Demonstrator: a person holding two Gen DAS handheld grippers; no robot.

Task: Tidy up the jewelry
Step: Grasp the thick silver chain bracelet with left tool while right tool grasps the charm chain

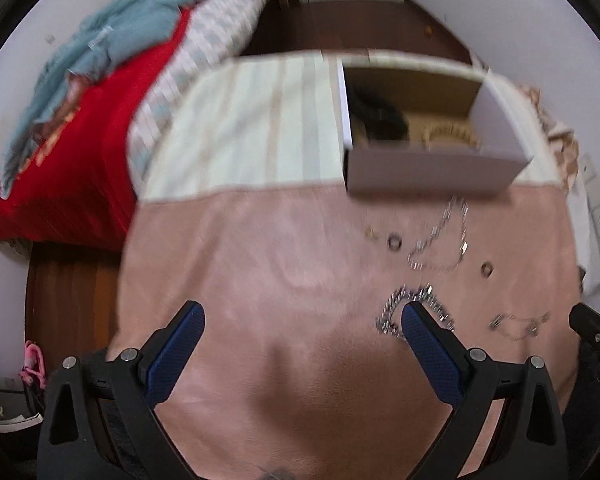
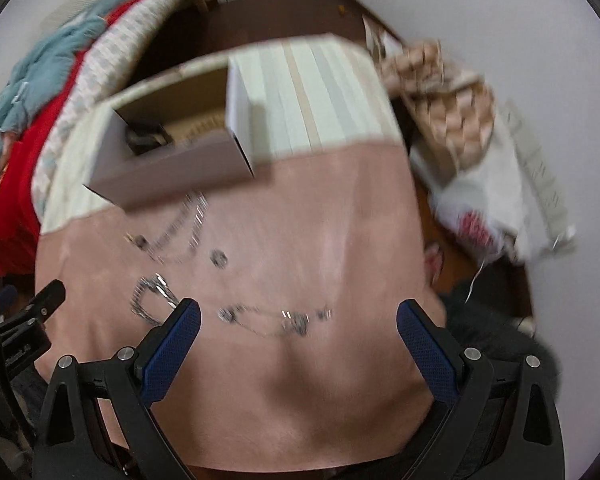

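Left wrist view: the left hand-held gripper (image 1: 302, 322) hangs released, its blue textured fingers (image 1: 180, 354) spread wide over a soft pink cloth (image 1: 260, 280) that covers the counter. Right at its right fingertip lies a sparkling silver chain (image 1: 396, 308) curled in a loop. Ahead and to the right are a longer linked necklace (image 1: 440, 236), two small dark rings (image 1: 395, 241) and a thin chain with beads (image 1: 516, 322). Farther ahead stands an open cardboard box (image 1: 428, 172) with white walls and a brown inside, holding something dark — blur hides what. Only this view shows the wooden floor to the gripper's left.

Right wrist view: the right hand-held gripper (image 2: 298, 318) is also released, holding nothing. The beaded chain (image 2: 274, 318) lies just ahead between its fingertips; the looped chain (image 2: 150, 298) sits beside its left finger. Here alone a woven patterned cloth (image 2: 444, 96) appears — heaped to the right.
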